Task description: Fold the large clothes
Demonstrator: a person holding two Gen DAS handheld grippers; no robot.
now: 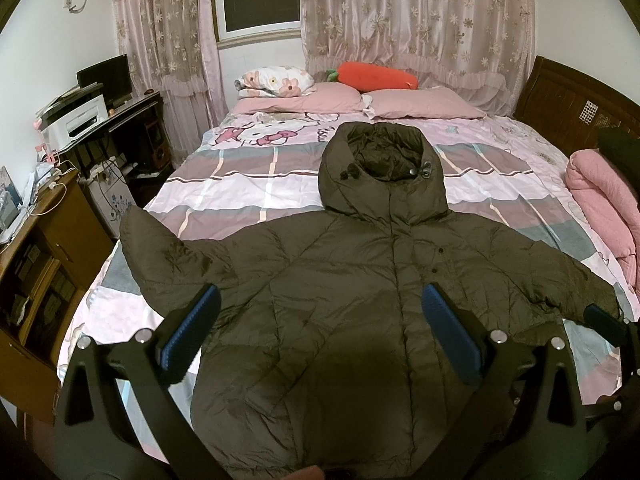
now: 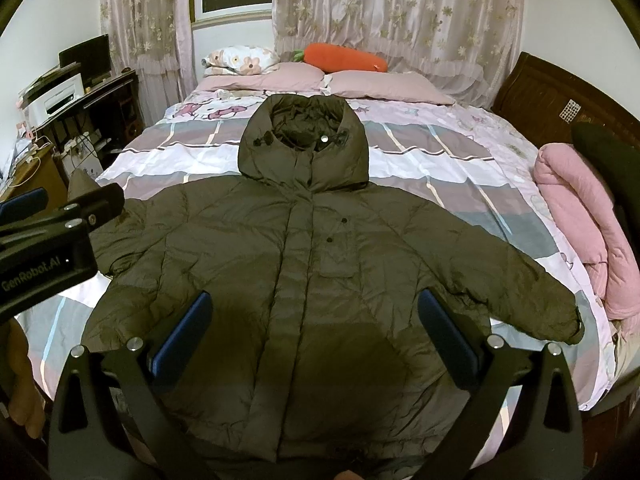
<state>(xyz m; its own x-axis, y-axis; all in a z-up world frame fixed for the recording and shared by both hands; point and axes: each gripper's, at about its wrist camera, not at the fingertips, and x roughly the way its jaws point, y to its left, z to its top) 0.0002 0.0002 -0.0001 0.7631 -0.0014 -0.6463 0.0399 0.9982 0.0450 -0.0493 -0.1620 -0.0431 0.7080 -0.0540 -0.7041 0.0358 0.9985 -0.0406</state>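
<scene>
At the left a dark desk (image 1: 120,120) stands beside the bed (image 1: 248,176). The left gripper (image 1: 320,332) hovers over the olive puffer jacket (image 1: 340,280), fingers spread wide, gripping nothing. The jacket lies flat, front up, sleeves out, hood toward the pillows (image 1: 424,104). The right gripper (image 2: 316,336) hangs likewise spread above the jacket's front. A rolled pink quilt (image 2: 576,216) sits at the right edge.

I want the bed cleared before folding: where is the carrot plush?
In both views the carrot plush lies at the bed's far end, atop the pink pillows, against the curtain.
</scene>
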